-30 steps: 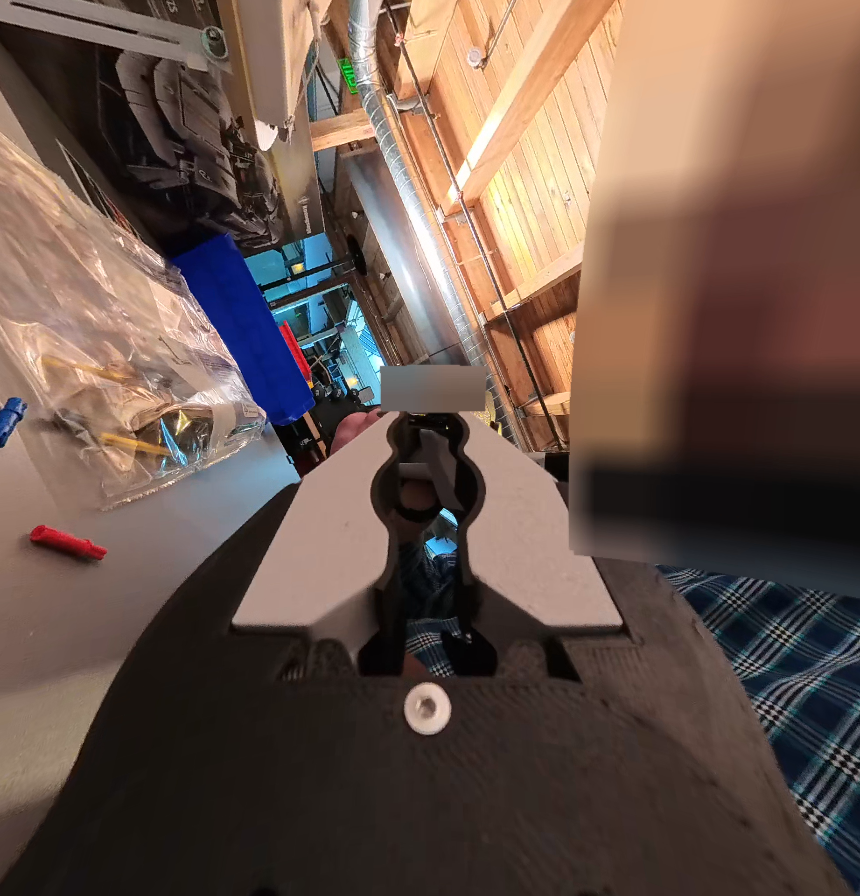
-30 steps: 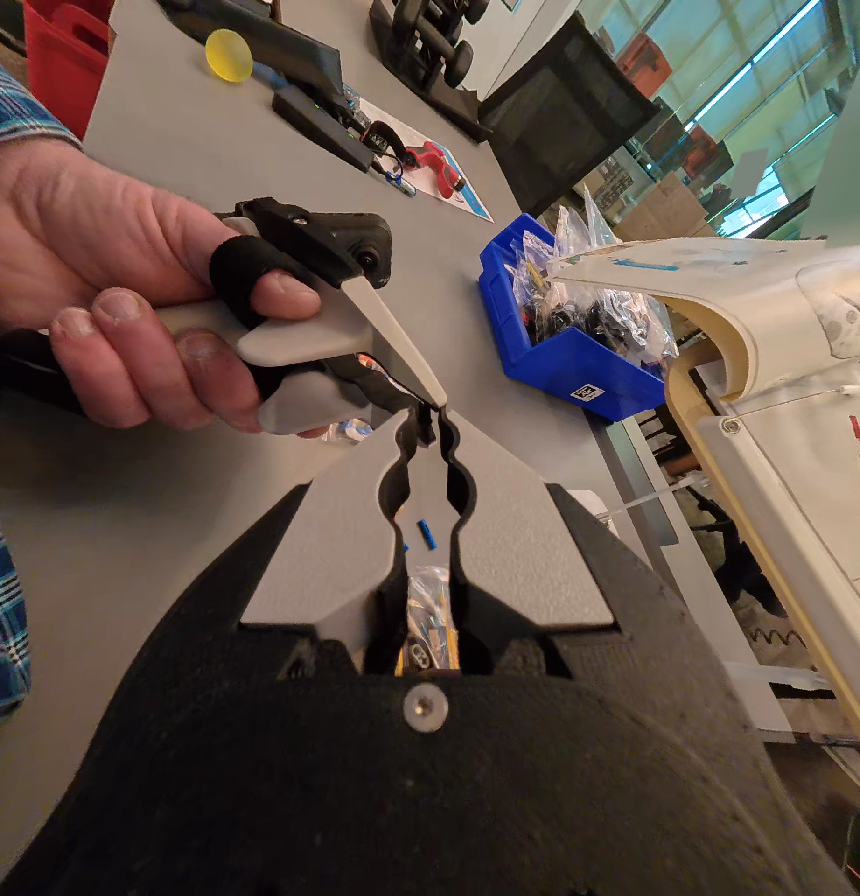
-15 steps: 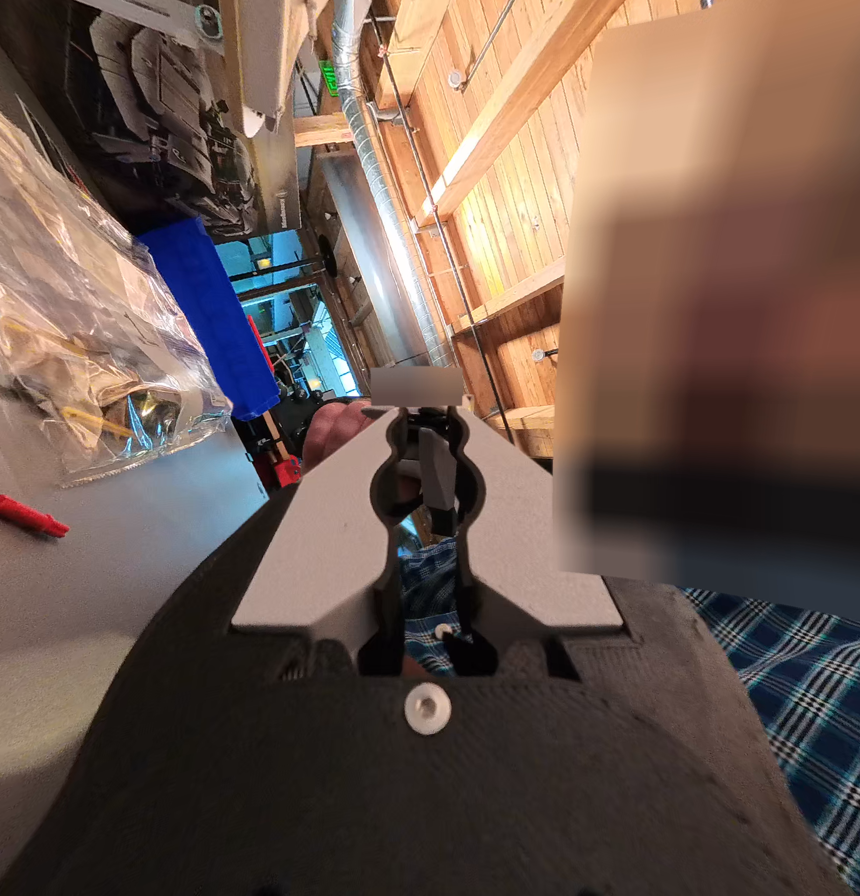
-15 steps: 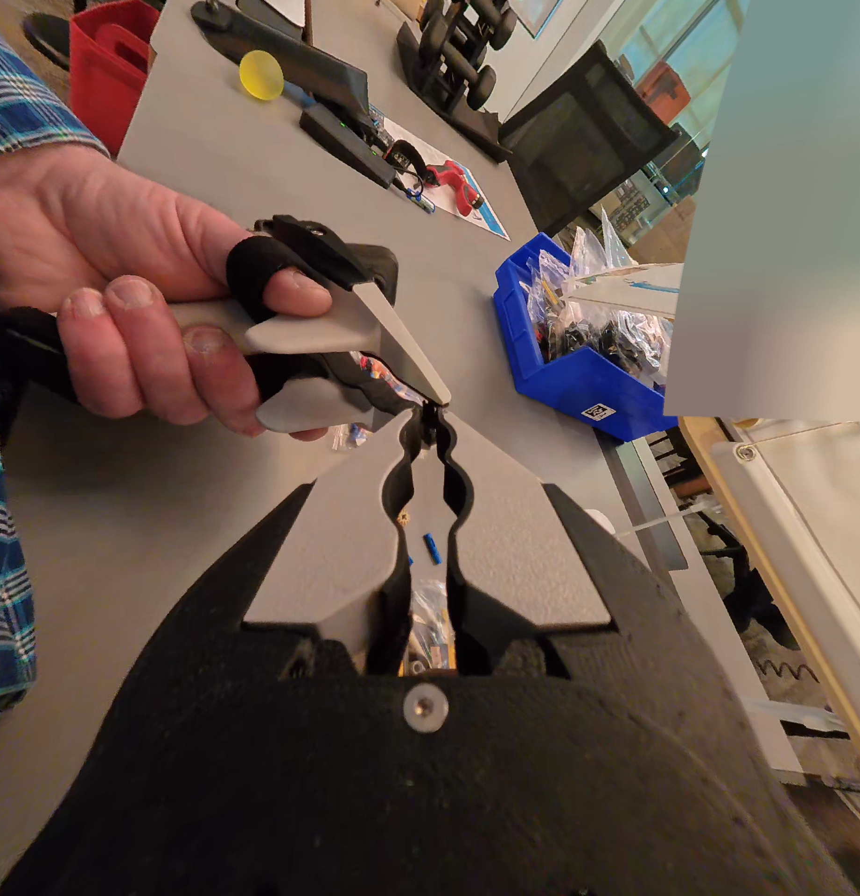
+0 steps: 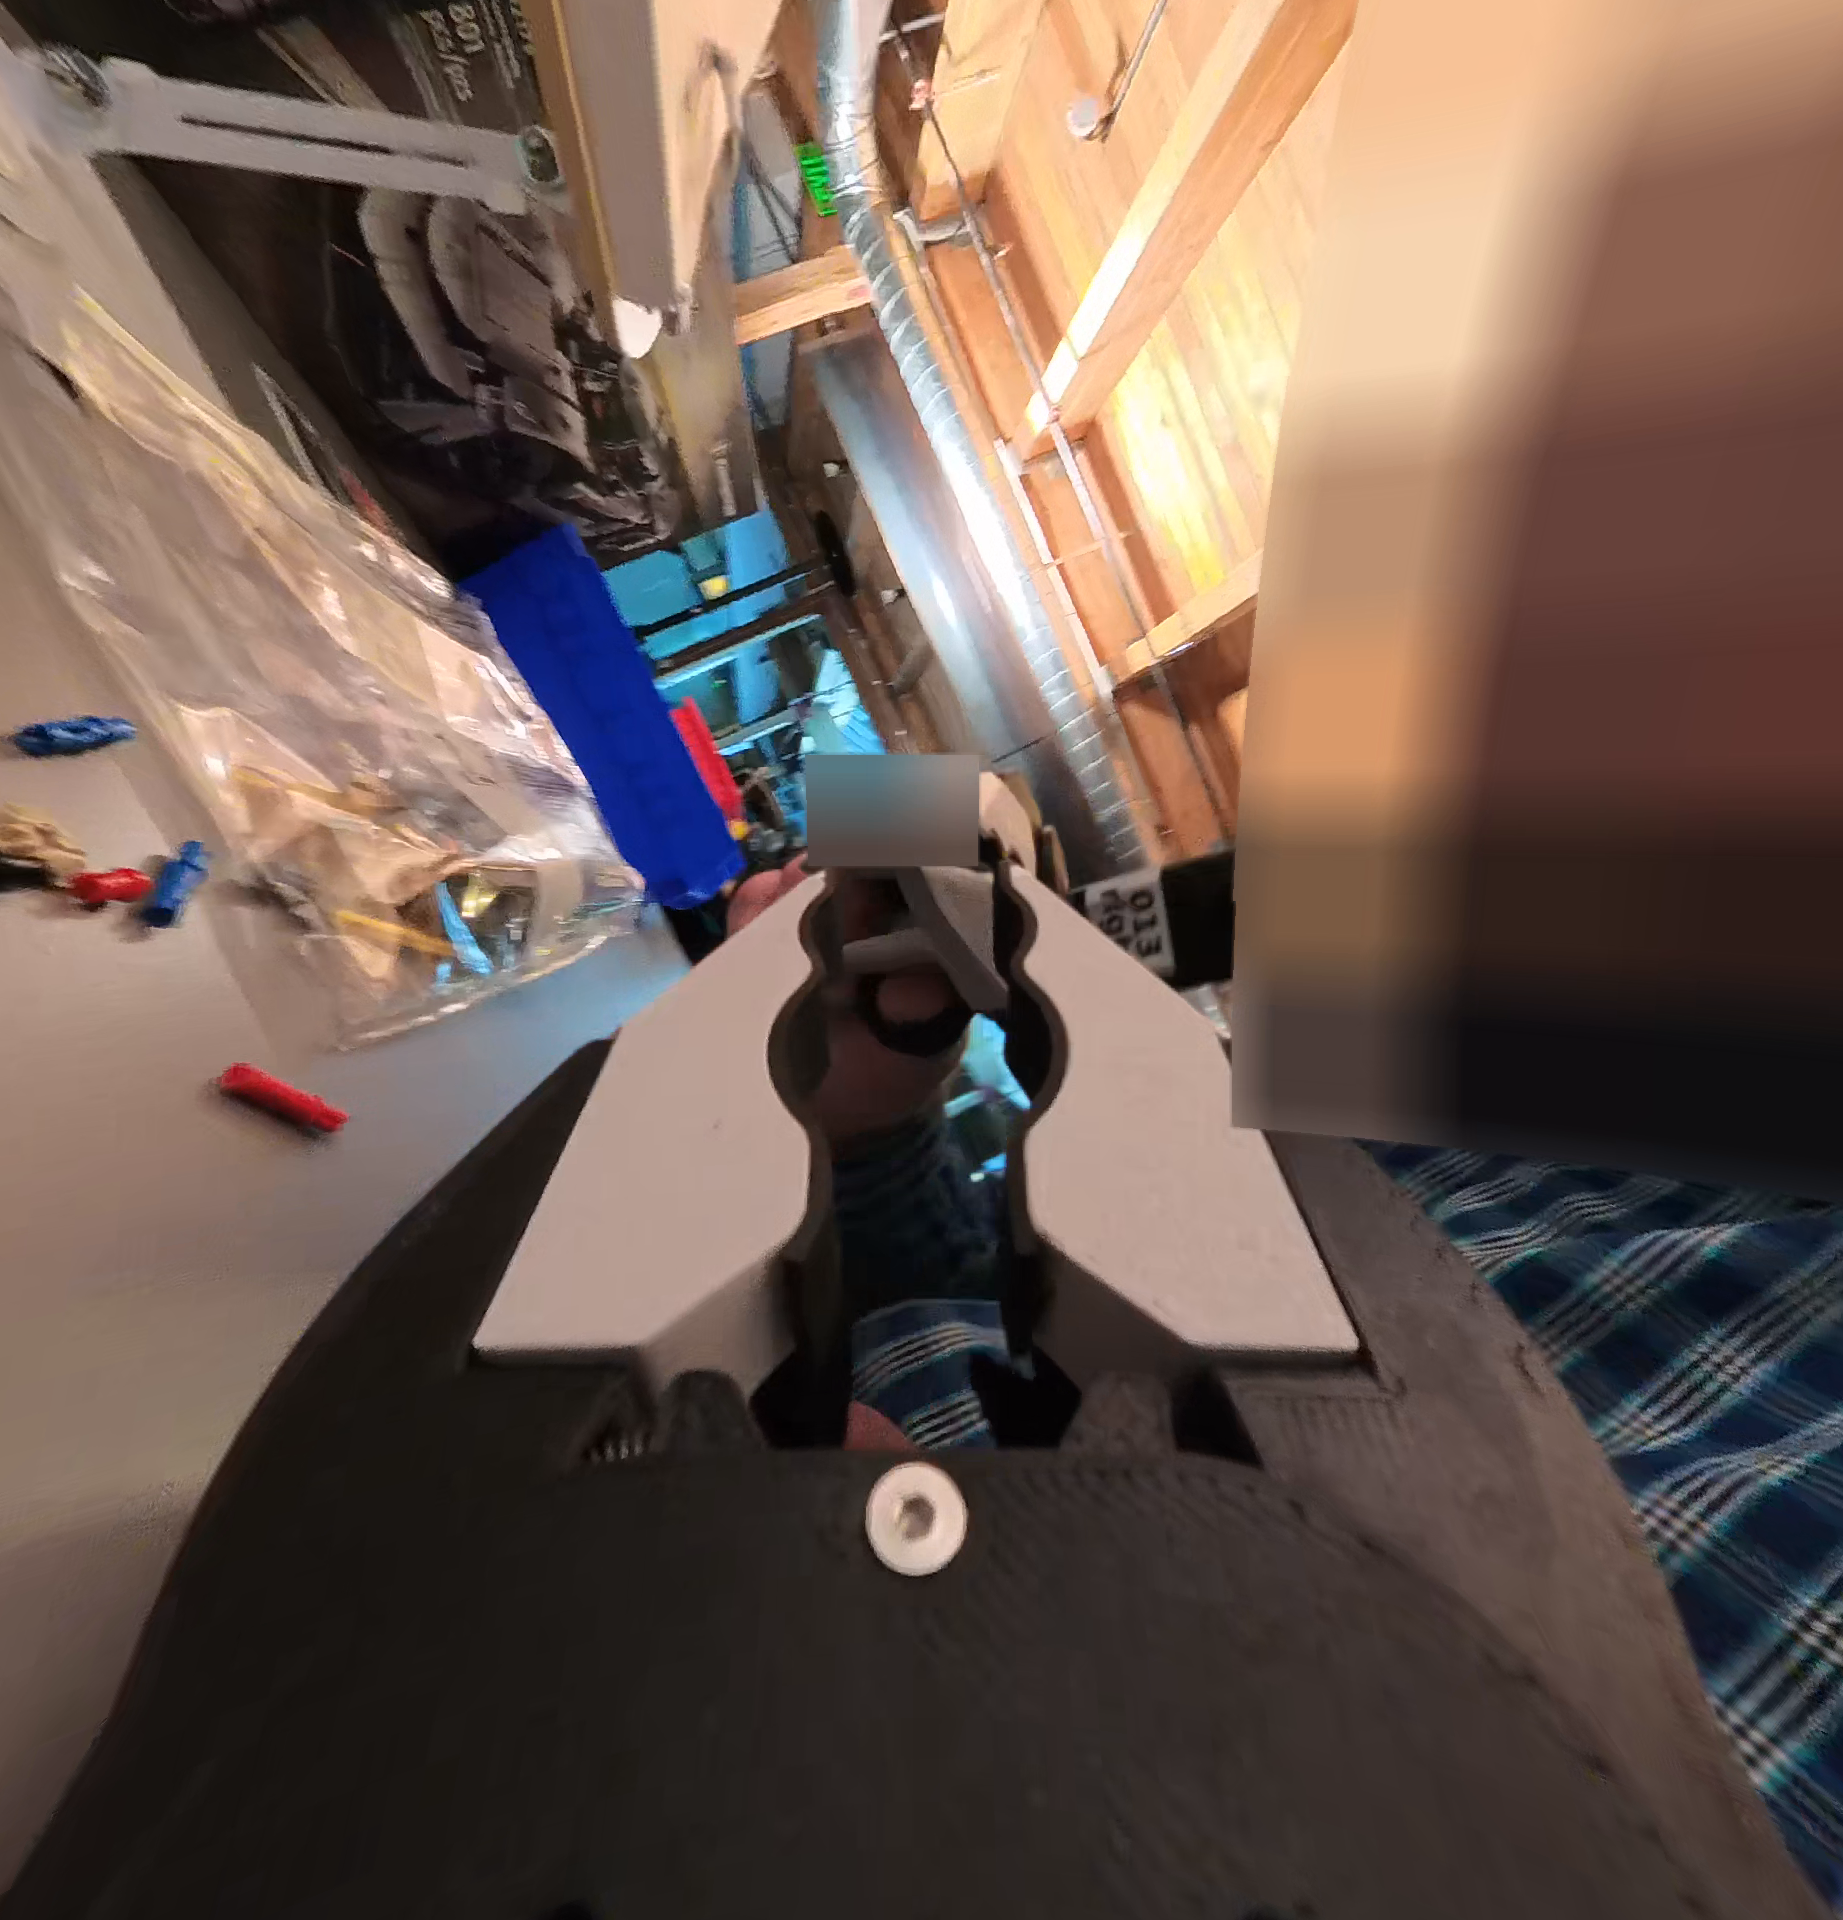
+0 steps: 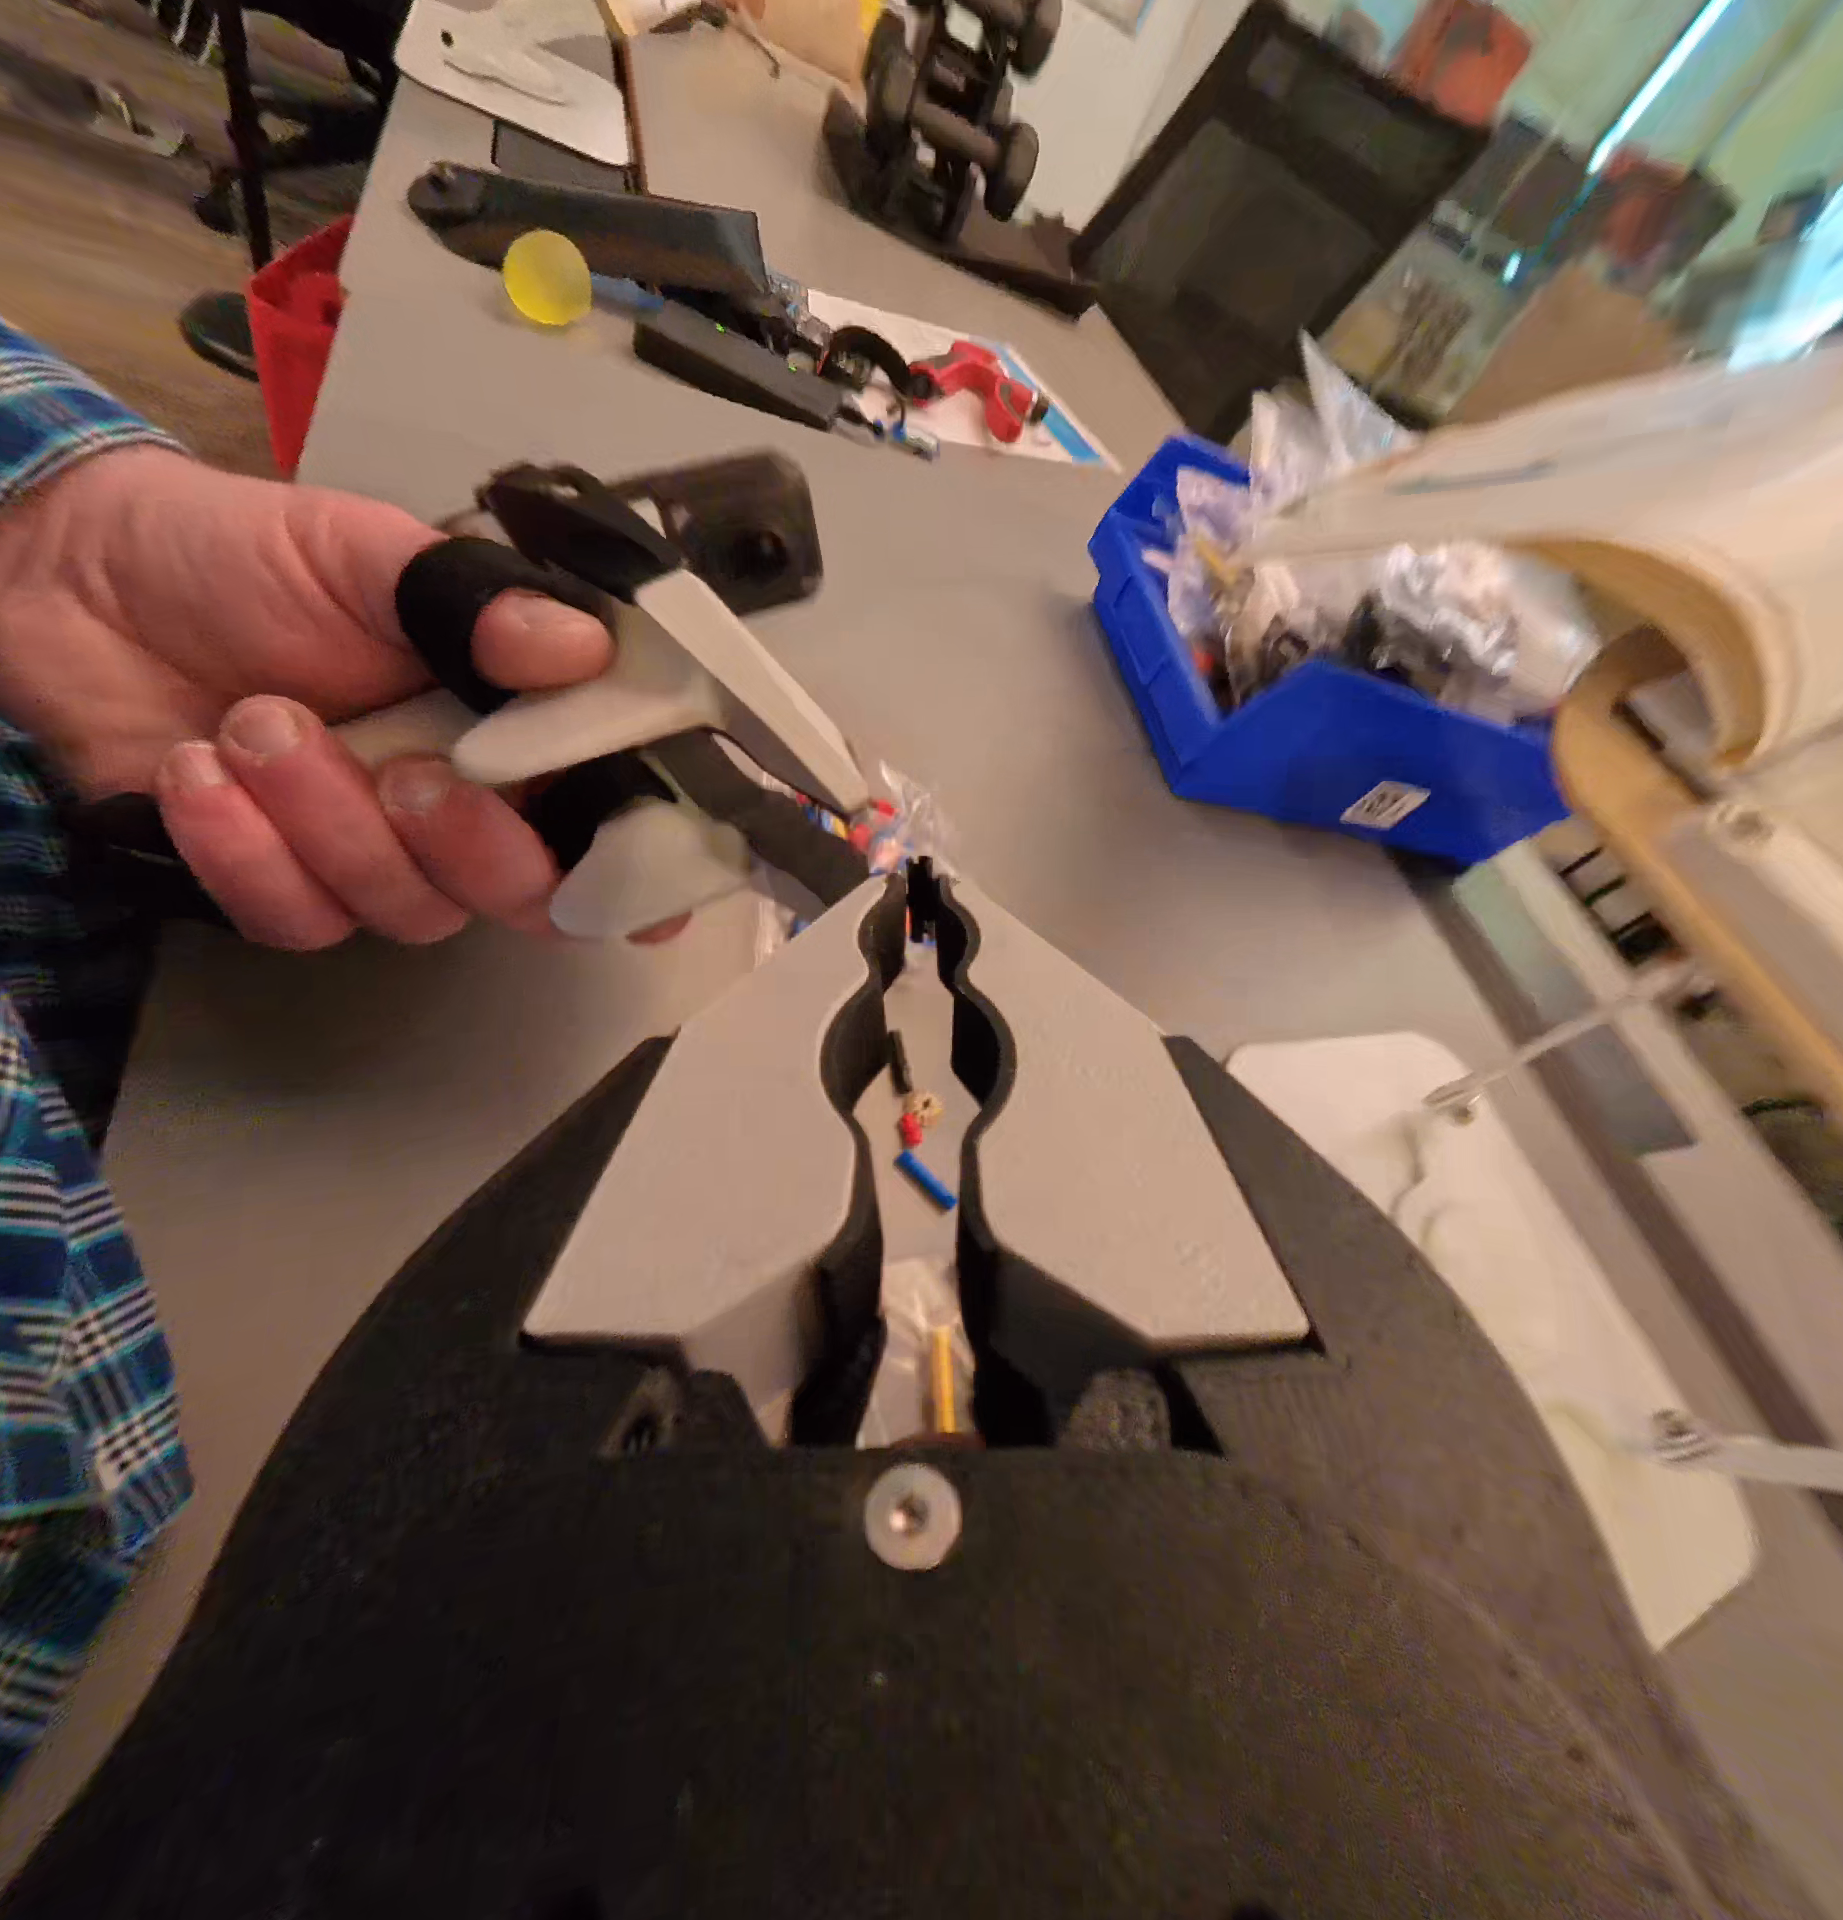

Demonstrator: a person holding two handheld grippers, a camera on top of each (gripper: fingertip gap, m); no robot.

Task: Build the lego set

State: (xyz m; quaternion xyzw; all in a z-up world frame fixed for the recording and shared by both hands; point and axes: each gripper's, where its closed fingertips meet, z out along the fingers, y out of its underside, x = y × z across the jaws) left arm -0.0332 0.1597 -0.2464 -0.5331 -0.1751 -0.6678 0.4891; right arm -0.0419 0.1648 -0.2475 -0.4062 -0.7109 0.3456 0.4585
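My right gripper (image 6: 923, 896) is shut on a small black lego piece (image 6: 921, 891), held above the grey table (image 6: 1000, 665). My left gripper (image 6: 863, 831) shows there in a person's hand, its tip just up and left of that piece, jaws a little apart. In the left wrist view my left gripper (image 5: 912, 883) has a clear gap and nothing seen in it; a blurred patch hides the tips. The right gripper (image 5: 938, 925) shows through that gap. Loose red (image 5: 283, 1096), blue (image 5: 174, 868) and tan (image 6: 927, 1107) pieces lie on the table.
A clear bag of parts (image 5: 356, 810) lies on the table. A blue bin (image 6: 1332, 727) of bagged parts stands at the right, with a white frame (image 6: 1675, 520) over it. A white pad (image 6: 1468, 1299), black tools (image 6: 636, 223) and a yellow ball (image 6: 546, 277) lie farther off.
The gap between my left gripper's jaws has widened a little. The two gripper tips, which met before, now stand slightly apart. Both views have swung and show more of the table.
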